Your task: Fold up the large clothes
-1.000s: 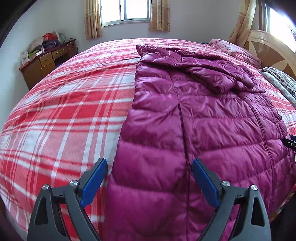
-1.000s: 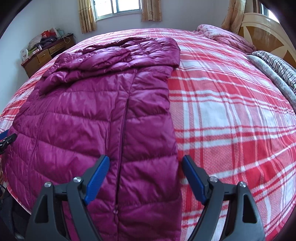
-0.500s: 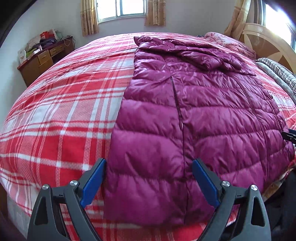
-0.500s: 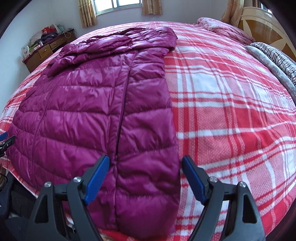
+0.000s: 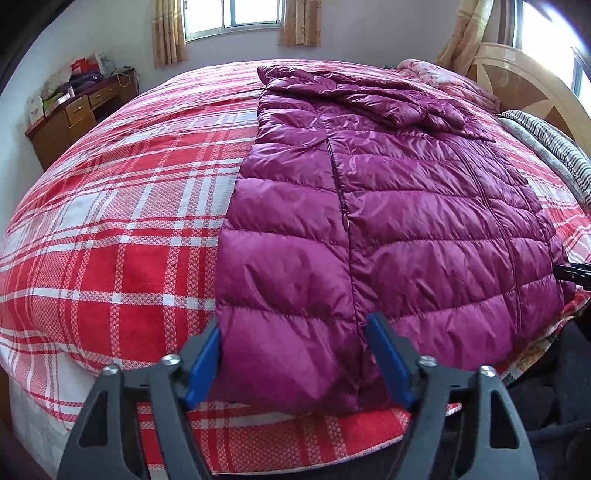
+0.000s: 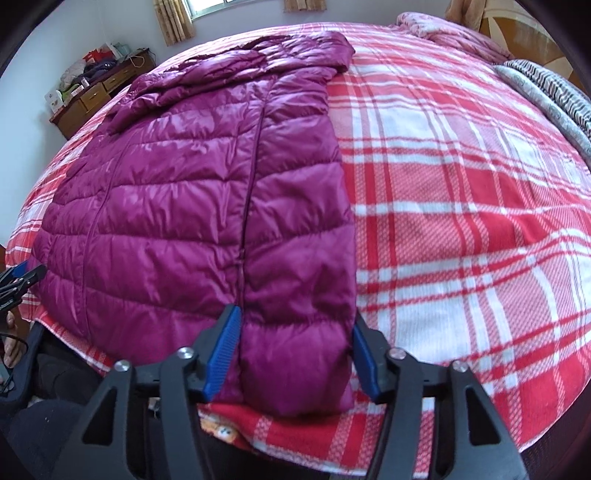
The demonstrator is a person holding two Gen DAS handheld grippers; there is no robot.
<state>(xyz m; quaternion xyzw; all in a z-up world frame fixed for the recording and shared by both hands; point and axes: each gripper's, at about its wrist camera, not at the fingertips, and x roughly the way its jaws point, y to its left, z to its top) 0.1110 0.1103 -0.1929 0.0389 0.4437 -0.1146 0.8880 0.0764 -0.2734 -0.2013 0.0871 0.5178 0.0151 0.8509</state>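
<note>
A magenta quilted puffer jacket (image 5: 388, 206) lies flat on the red plaid bed, hem toward me, hood at the far end. It also shows in the right wrist view (image 6: 207, 206). My left gripper (image 5: 295, 363) is open, its blue pads on either side of the jacket's left hem corner. My right gripper (image 6: 295, 354) is open, its pads on either side of the jacket's right hem corner. The right gripper's tip shows at the right edge of the left wrist view (image 5: 576, 273); the left gripper's tip shows at the left edge of the right wrist view (image 6: 18, 280).
The red and white plaid bedspread (image 5: 122, 221) covers a large bed. A wooden dresser (image 5: 74, 114) with clutter stands at the far left wall. A wooden headboard (image 5: 532, 85) and striped bedding (image 5: 546, 144) are at the right. A pink quilt (image 6: 443, 29) lies at the far end.
Both grippers have pulled back toward the near bed edge and dropped to the jacket's hem. Their open jaws have narrowed and now straddle the two hem corners.
</note>
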